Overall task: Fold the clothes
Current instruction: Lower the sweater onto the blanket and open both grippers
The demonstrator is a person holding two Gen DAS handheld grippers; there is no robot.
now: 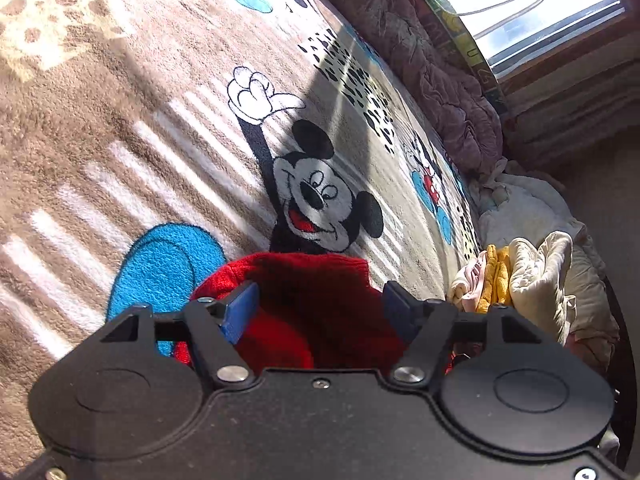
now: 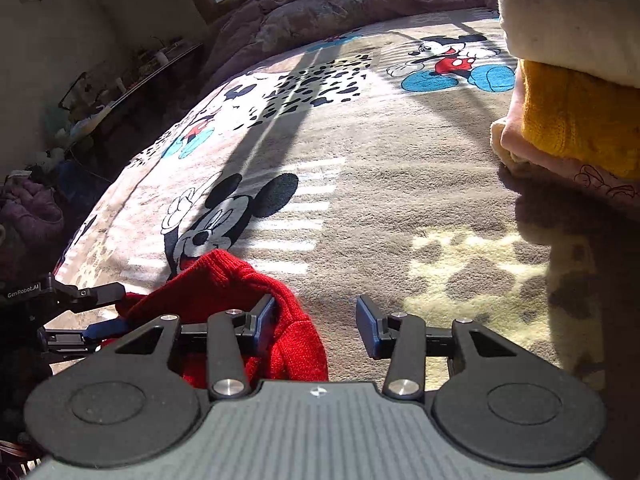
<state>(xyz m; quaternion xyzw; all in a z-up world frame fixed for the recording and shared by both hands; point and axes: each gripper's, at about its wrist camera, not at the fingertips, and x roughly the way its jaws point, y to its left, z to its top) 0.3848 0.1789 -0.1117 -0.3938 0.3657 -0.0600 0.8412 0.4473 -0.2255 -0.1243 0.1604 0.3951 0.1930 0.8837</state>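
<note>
Red sweater bunched between spread left claw, beside right claw

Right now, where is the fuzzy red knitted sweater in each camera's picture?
Left wrist view: the red knitted sweater sits bottom centre, between the open left gripper's blue fingers.
Right wrist view: it lies bottom left, around the right gripper's left finger.
Shared landmark: the waving cartoon mouse face on the plush blanket, just beyond the sweater.
</note>
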